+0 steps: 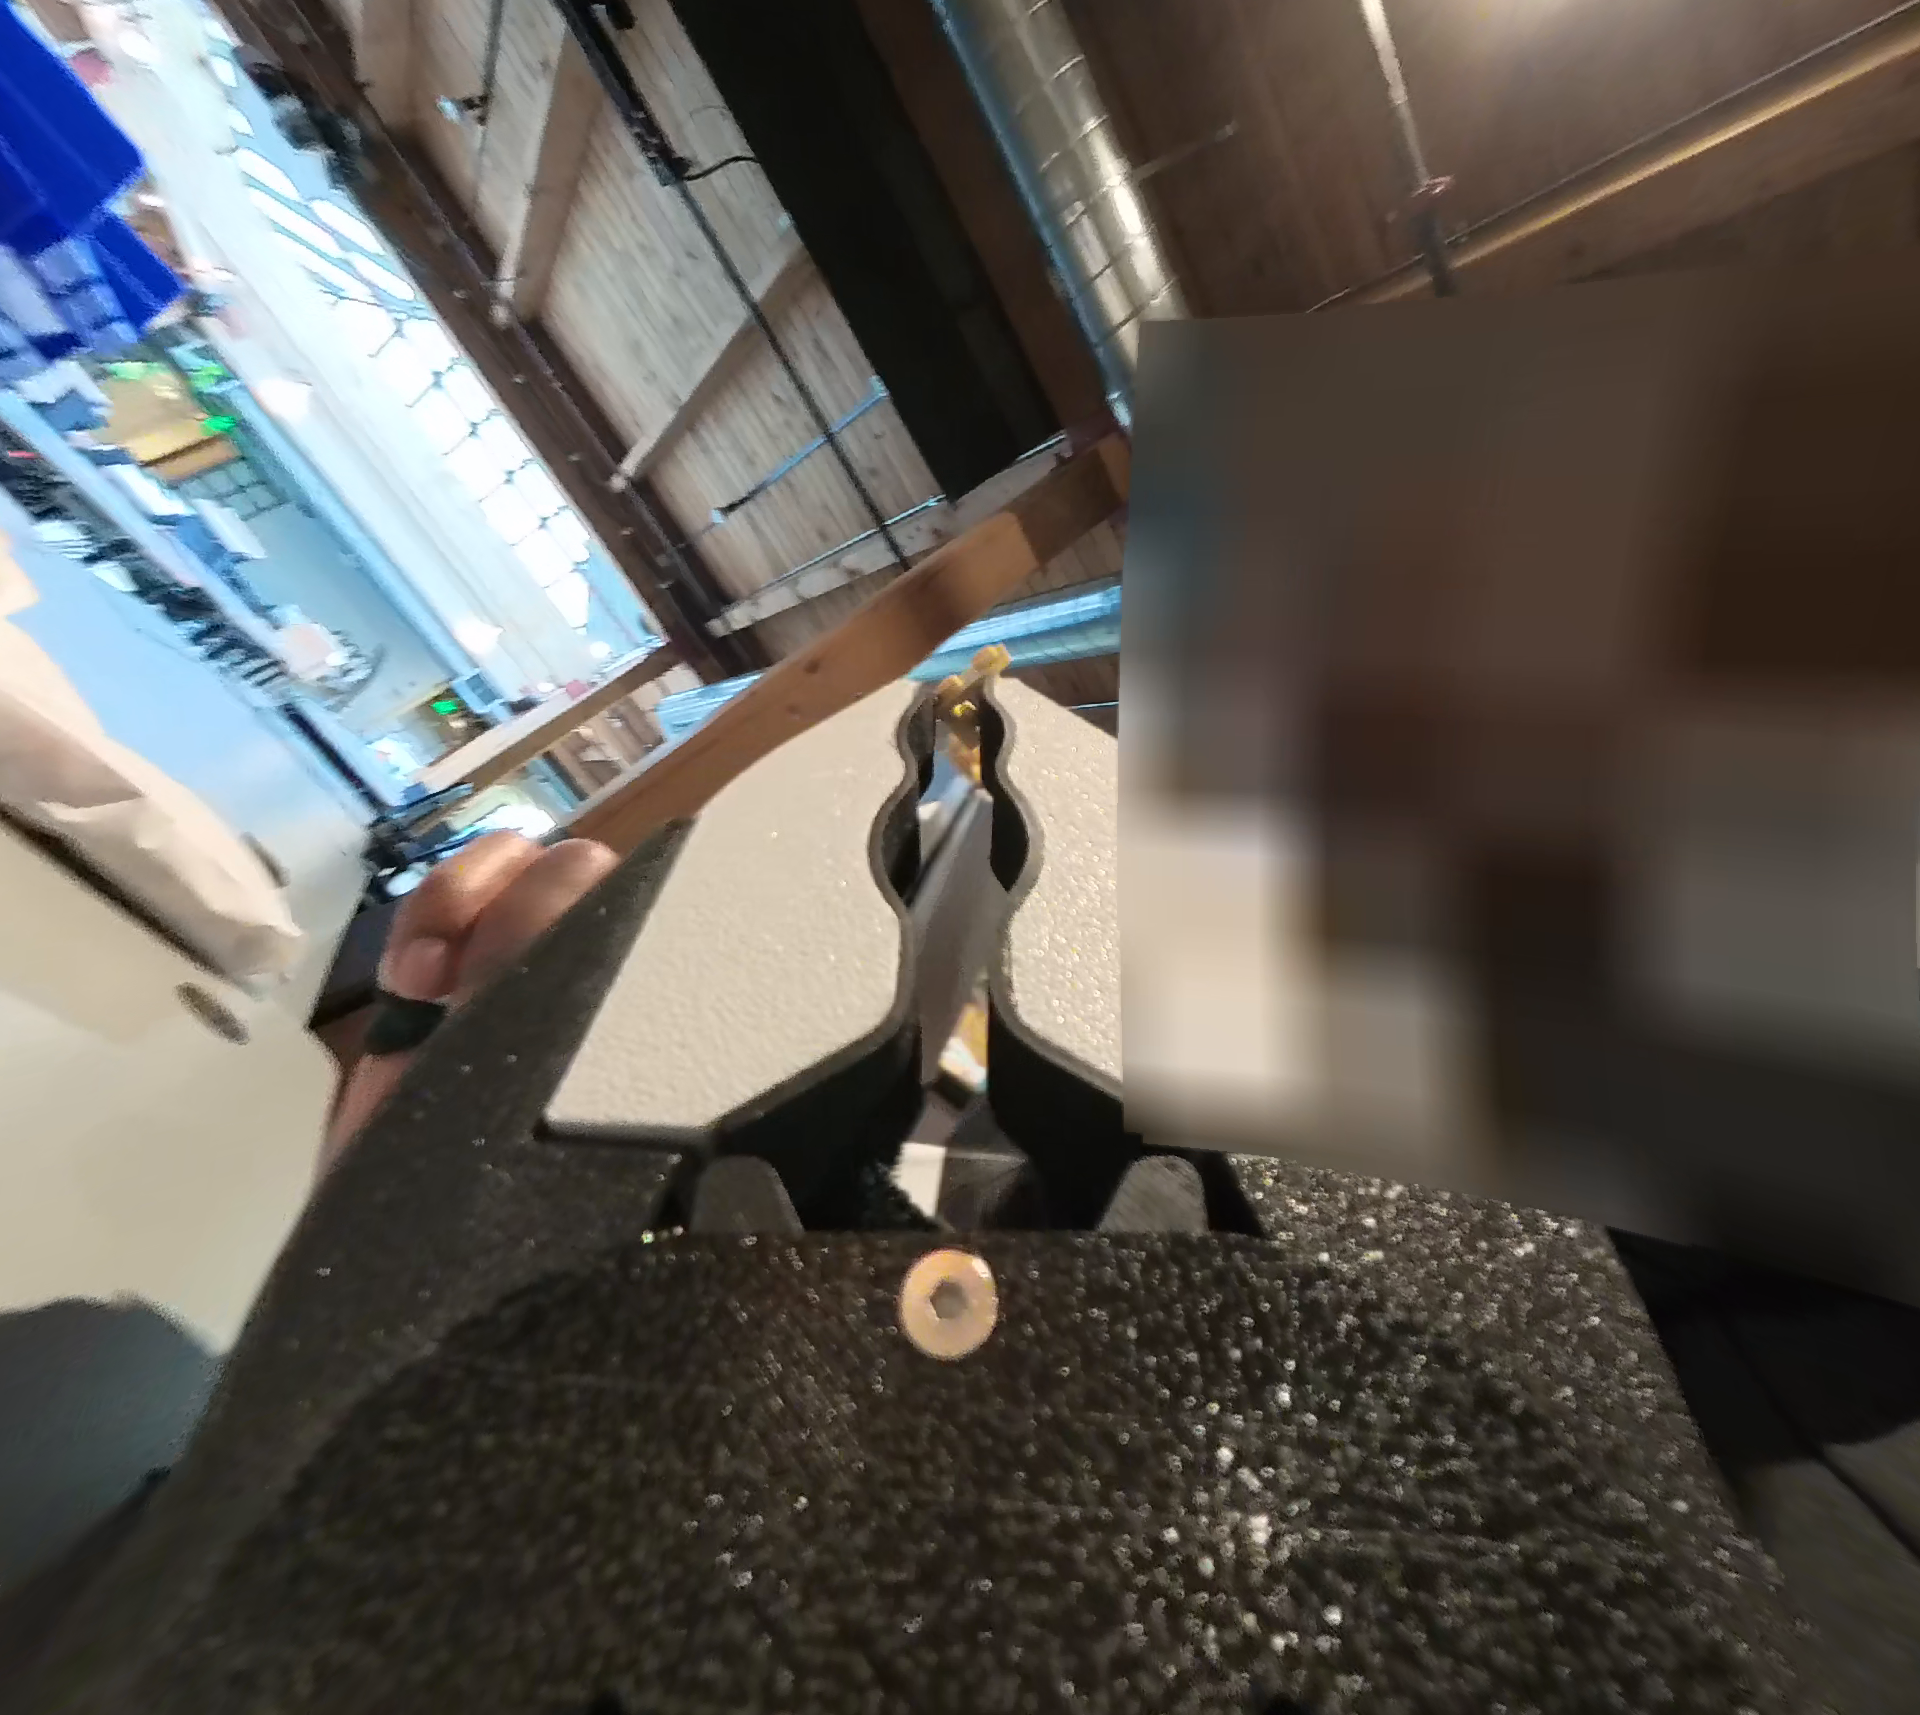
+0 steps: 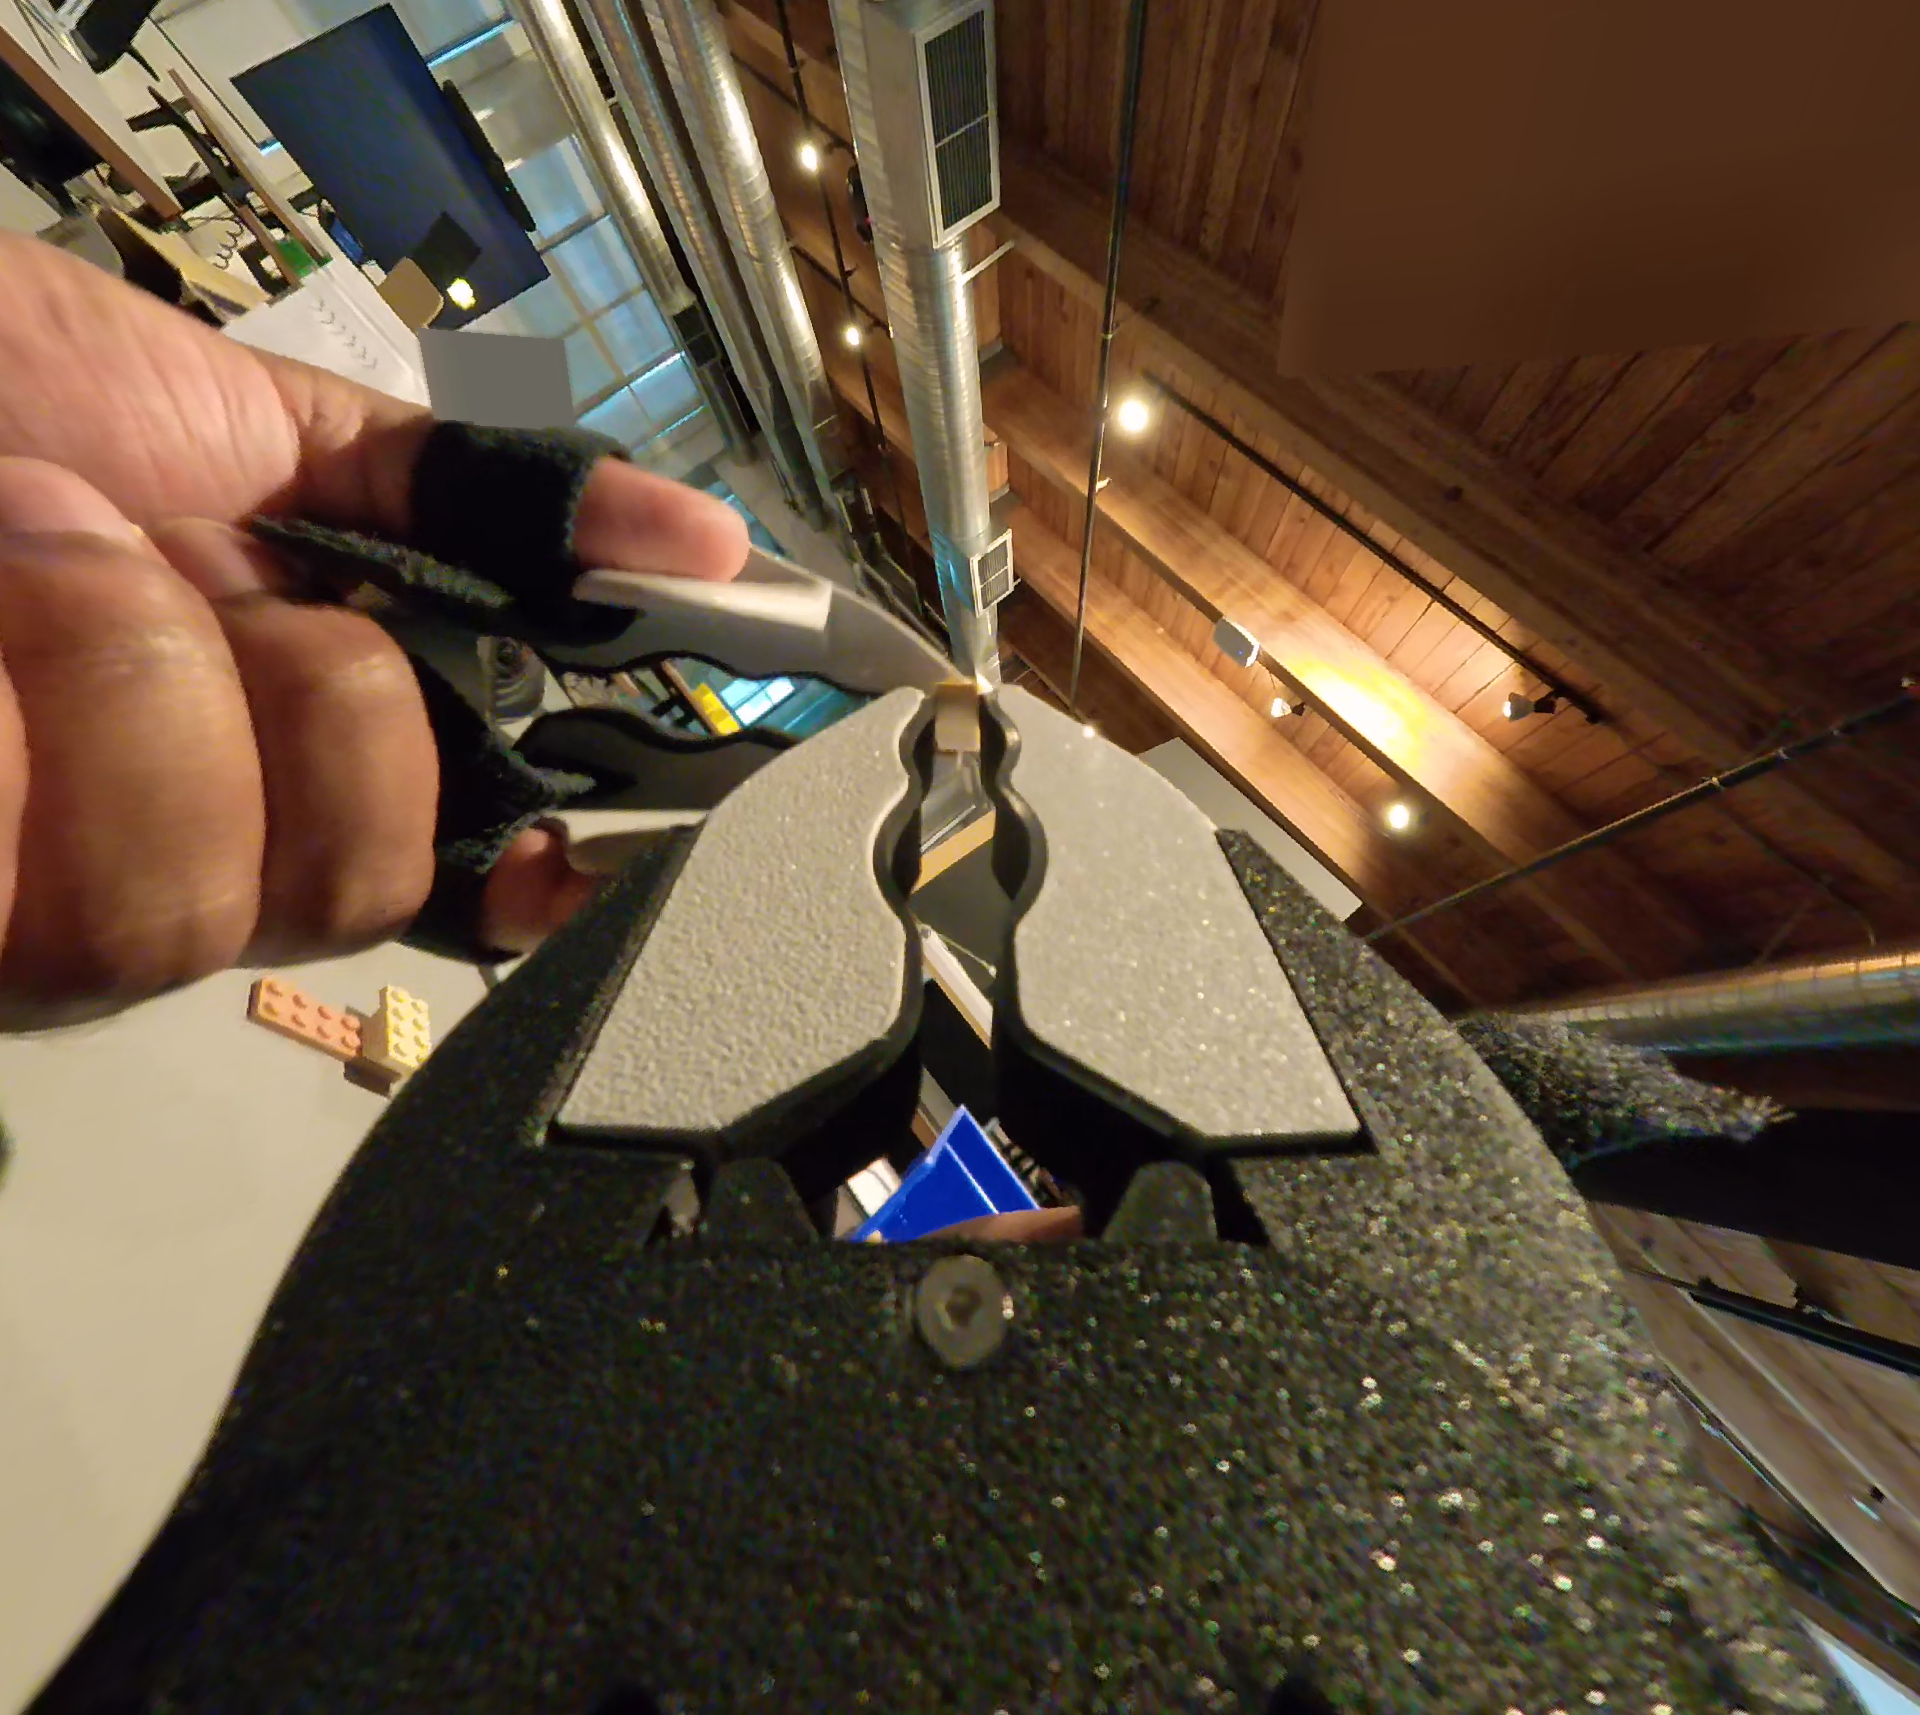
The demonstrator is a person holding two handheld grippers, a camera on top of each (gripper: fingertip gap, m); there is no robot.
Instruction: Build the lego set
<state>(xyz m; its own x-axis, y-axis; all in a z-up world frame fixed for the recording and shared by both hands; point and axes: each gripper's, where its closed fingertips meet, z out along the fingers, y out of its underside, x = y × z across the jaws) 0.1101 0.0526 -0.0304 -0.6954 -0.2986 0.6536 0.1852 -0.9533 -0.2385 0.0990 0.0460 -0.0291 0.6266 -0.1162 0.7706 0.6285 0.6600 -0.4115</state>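
Both claws were tipped up toward the ceiling. The left claw (image 1: pixel 958 709) pinched a small yellow lego piece (image 1: pixel 966 697), and the right claw (image 2: pixel 961 715) clamped a small tan lego piece (image 2: pixel 954 715) at its tips. They probably met there for joining, while a tan-and-orange brick assembly (image 2: pixel 348 1031) waited on the grey surface (image 2: pixel 156 1250).

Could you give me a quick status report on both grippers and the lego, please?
Left gripper shut on small yellow piece. Right gripper shut on tan piece, left tip touching it. Brick assembly on table. Nothing obstructing.
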